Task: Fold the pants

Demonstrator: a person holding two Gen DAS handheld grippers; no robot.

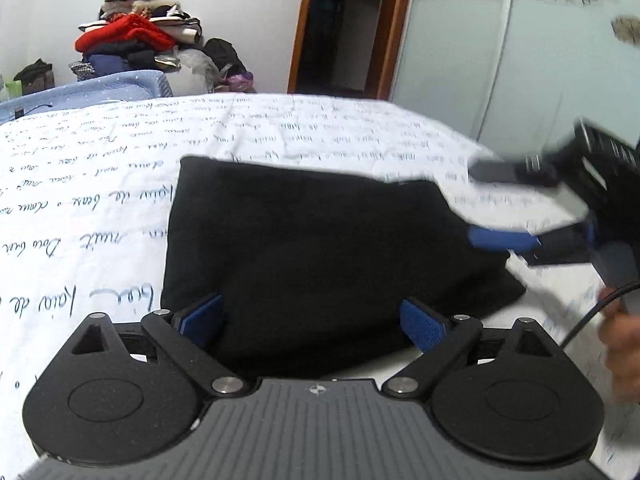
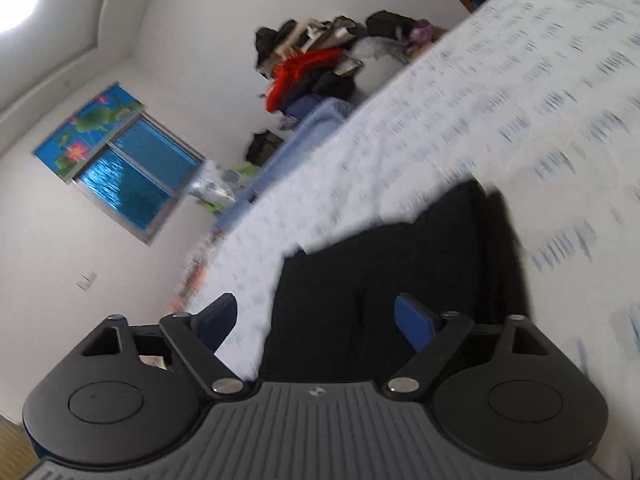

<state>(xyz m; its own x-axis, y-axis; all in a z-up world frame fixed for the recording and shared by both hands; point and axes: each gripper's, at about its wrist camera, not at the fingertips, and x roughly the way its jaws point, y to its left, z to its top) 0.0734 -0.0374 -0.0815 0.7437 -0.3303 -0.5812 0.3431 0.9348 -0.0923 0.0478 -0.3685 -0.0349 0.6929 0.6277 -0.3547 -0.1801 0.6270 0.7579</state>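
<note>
The black pants (image 1: 320, 248) lie folded into a compact rectangle on the white bed sheet with blue script (image 1: 100, 184). My left gripper (image 1: 312, 322) is open and empty, its blue pads just above the pants' near edge. My right gripper (image 1: 486, 204) shows blurred at the right of the left wrist view, open, at the pants' right edge. In the tilted right wrist view the right gripper (image 2: 316, 320) is open and empty over the pants (image 2: 400, 272).
A pile of clothes (image 1: 136, 36) stands by the far wall beyond a light blue cover (image 1: 100, 88). A dark doorway (image 1: 340, 24) and a frosted wardrobe door (image 1: 520, 60) are behind the bed. A window (image 2: 132, 176) shows in the right wrist view.
</note>
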